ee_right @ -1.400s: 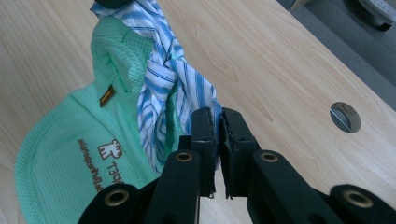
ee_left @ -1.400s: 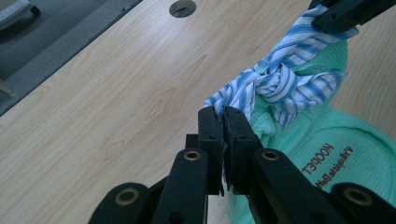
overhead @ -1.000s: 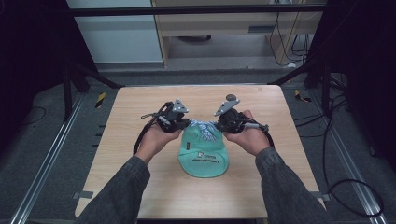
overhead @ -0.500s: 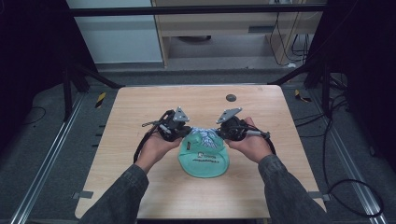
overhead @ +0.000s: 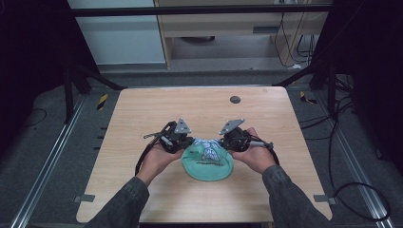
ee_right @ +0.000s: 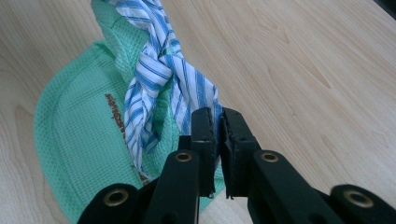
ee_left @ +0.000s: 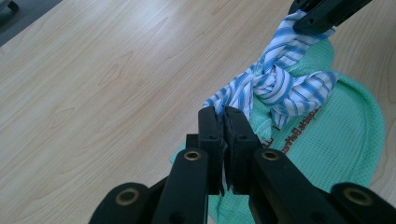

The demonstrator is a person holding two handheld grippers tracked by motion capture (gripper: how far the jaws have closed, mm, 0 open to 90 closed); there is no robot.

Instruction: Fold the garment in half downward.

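High view: my left gripper [overhead: 189, 142] and my right gripper [overhead: 225, 141] sit at either end of the blue-striped cloth [overhead: 207, 148], which lies knotted on the green waffle cloth [overhead: 207, 165] near the middle of the wooden table [overhead: 142, 114]. Versus 0.5 s ago, both hands have come slightly nearer me, and the dark round mark [overhead: 235, 99] on the far table stays uncovered.

Left gripper view: my jaws are clenched on 1 tail of the striped cloth [ee_left: 275, 84]; the knot sits just beyond. The other gripper [ee_left: 327, 11] pinches the far tail at top right.

Right gripper view: my jaws are clamped on the striped tail [ee_right: 168, 79], green cloth [ee_right: 74, 130] below it.
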